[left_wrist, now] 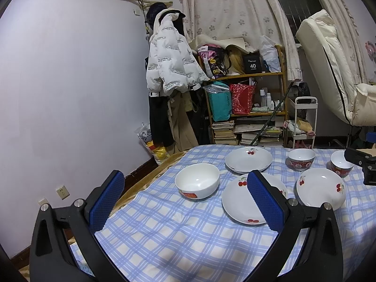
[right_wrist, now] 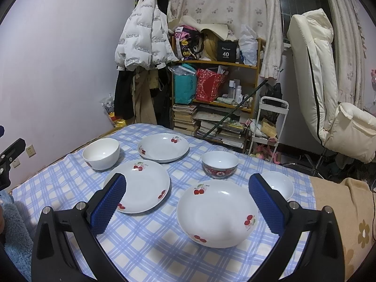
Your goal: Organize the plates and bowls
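Note:
Three white cherry-print plates and three bowls lie on a blue checked cloth (left_wrist: 164,239). In the left wrist view, my left gripper (left_wrist: 185,202) is open and empty above the near cloth, a white bowl (left_wrist: 197,181) between its fingers, the near plate (left_wrist: 244,202) behind its right finger. A far plate (left_wrist: 248,159), a right plate (left_wrist: 320,189) and two red-patterned bowls (left_wrist: 301,159) (left_wrist: 342,163) lie beyond. My right gripper (right_wrist: 186,199) is open and empty over a plate (right_wrist: 217,213); a second plate (right_wrist: 143,185), a third (right_wrist: 163,146), the white bowl (right_wrist: 101,153), a red bowl (right_wrist: 219,164) and another bowl (right_wrist: 279,184) surround it.
A cluttered wooden shelf (left_wrist: 246,94) with books and bags, a coat rack with a white jacket (left_wrist: 171,63), a white cart (left_wrist: 303,122) and a cream recliner (left_wrist: 329,70) stand beyond the table. A tan flowered blanket (right_wrist: 340,211) covers the table's right side.

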Available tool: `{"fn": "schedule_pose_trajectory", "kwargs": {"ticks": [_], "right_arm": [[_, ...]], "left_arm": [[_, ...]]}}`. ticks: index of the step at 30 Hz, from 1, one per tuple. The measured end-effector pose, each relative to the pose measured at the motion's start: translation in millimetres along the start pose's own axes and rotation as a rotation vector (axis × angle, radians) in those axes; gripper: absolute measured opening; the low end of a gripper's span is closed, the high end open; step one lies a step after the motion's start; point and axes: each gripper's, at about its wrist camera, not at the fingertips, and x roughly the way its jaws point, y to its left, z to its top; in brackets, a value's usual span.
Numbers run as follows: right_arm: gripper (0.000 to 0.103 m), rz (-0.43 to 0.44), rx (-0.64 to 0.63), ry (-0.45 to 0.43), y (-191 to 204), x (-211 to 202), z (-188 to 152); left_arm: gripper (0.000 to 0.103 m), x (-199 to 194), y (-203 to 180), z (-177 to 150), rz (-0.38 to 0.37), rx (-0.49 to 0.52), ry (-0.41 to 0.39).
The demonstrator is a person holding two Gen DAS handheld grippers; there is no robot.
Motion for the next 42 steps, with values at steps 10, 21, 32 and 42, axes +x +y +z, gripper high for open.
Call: {"fn": "schedule_pose_trajectory", "kwargs": {"ticks": [10,21,32,42], "right_arm": [[0.103,-0.005,0.006,0.008,-2.9,3.6,-1.5],[0.103,0.027,-0.010,0.017,-0.3,3.8,5.3],[0.103,0.035,-0.008,0.044,2.5,37.9,29.1],[0.103,0.041,0.011,0.053,-2.9,89.7,60.4]], "left_arm": [[0.102,-0.7,-0.7,1.2,0.001,0.000,0.000],[0.102,10.8,8.8,6.1,-0.069,-0.036,0.065],[0.102,67.8,4.6,29.4,-0.056,-0.041,0.228],[0.102,129.5,-1.4,46.7,-0.065,-0.103,0.341]]}}
